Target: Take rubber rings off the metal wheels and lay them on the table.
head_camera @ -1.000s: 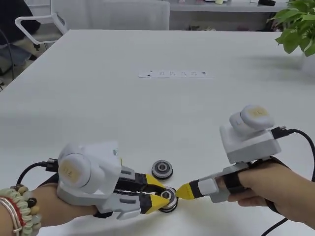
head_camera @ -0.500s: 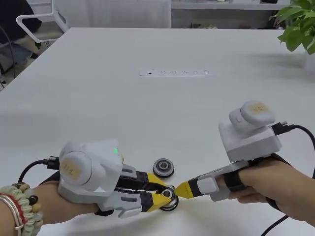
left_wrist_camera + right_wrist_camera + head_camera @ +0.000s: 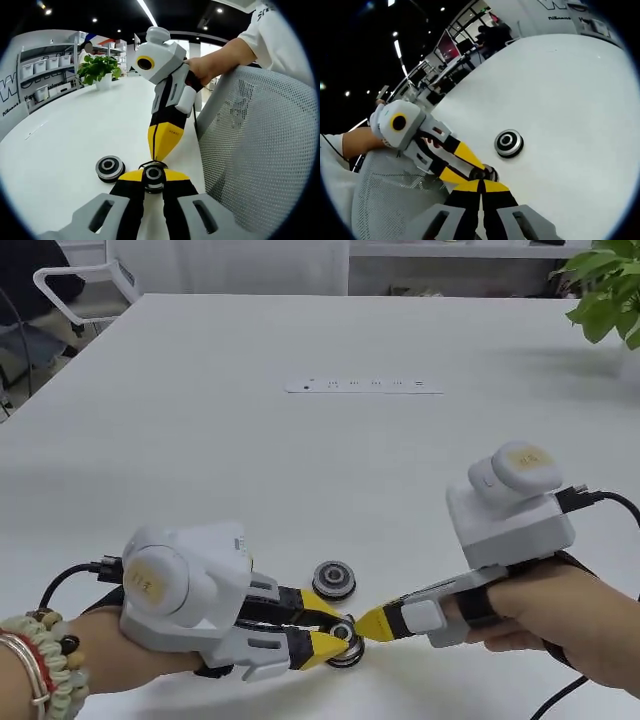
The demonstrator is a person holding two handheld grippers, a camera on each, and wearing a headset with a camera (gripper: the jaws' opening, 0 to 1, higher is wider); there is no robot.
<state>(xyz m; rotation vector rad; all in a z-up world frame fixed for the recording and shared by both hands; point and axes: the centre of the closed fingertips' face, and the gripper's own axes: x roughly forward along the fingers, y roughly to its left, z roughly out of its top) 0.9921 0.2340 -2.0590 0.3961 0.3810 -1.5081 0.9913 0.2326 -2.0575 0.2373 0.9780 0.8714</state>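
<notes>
A small metal wheel [image 3: 344,633] with a black rubber ring lies near the table's front edge, and my left gripper [image 3: 326,625] is shut on it from the left. In the left gripper view the wheel [image 3: 153,176] sits between the yellow fingertips [image 3: 131,175]. My right gripper [image 3: 368,625] comes in from the right with its jaws together, pinching the rubber ring [image 3: 152,163] at the wheel's rim. In the right gripper view its tips [image 3: 481,185] meet just below the wheel [image 3: 485,173]. A second wheel [image 3: 333,580] with its ring on lies flat just behind.
The white table [image 3: 300,470] stretches away behind the grippers. A white power strip [image 3: 360,387] lies mid-table, and a potted plant [image 3: 605,300] stands at the far right corner. A mesh chair back [image 3: 250,150] is close beside the left gripper.
</notes>
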